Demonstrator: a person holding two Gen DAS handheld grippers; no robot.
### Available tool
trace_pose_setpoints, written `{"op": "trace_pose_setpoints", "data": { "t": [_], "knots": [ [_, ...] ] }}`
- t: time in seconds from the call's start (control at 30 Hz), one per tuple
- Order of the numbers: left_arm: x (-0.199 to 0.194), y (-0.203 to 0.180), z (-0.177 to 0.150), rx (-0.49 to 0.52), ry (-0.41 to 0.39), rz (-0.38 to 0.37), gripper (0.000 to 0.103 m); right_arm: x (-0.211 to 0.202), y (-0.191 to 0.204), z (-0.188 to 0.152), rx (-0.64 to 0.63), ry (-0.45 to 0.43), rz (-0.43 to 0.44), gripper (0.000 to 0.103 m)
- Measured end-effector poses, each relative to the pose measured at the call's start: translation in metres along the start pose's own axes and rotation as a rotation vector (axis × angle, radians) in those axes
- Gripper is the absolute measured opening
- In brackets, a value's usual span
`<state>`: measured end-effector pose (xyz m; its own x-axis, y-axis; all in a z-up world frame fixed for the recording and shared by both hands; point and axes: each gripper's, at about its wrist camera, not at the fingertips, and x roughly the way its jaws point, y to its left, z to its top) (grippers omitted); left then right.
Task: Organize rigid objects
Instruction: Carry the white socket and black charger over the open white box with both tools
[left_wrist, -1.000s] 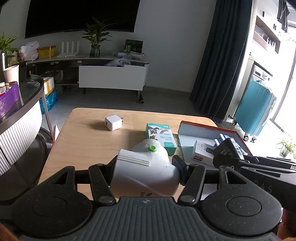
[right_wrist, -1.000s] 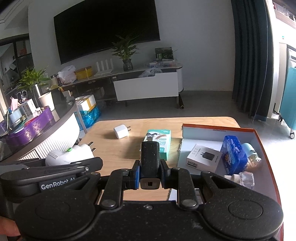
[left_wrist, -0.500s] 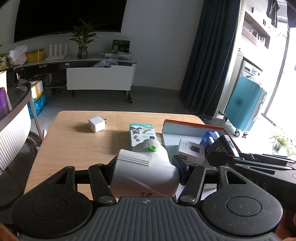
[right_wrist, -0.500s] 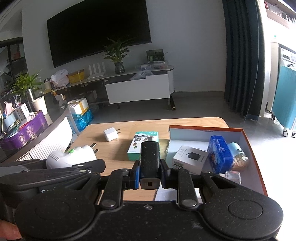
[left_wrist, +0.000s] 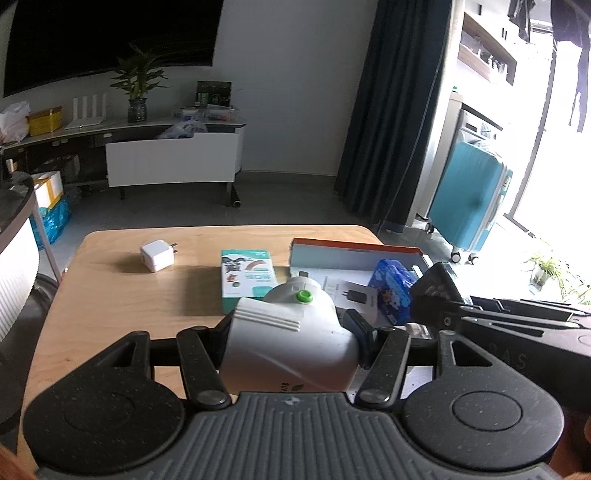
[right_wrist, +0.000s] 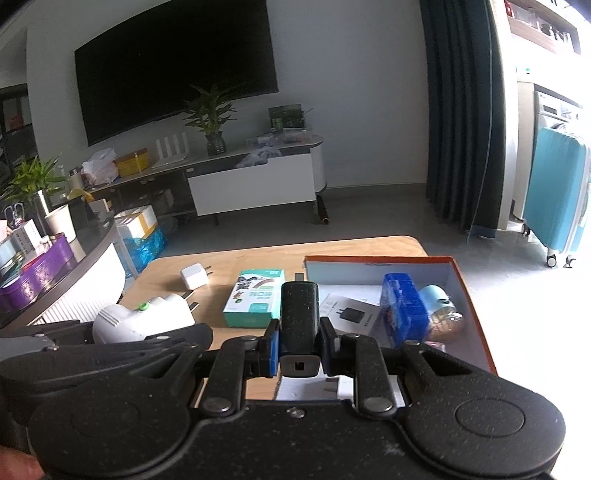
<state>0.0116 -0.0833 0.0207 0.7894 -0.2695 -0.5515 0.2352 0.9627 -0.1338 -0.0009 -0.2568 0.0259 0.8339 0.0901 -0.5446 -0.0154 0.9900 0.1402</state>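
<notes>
While clamped, left tool (left_wrist: 291, 328) round white plug (left_wrist: 291, 332), right tool (right_wrist: 298, 332) on seemingly black charger (right_wrist: 299, 310).

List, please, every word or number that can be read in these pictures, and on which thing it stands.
"50": top corner of the teal box.
"SUP", cut off: white plug-in device in the left gripper.
Other print on the teal box, the white charger box and the blue pack: too blurred.
</notes>
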Motion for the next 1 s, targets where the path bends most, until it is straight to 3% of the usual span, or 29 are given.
{"op": "trace_pose_setpoints", "data": {
  "t": [1.0],
  "knots": [
    [0.031,-0.049,0.007,0.068,0.029,-0.09,0.06,-0.005,-0.056,0.001,0.092,-0.019,-0.112,0.026]
  ]
}}
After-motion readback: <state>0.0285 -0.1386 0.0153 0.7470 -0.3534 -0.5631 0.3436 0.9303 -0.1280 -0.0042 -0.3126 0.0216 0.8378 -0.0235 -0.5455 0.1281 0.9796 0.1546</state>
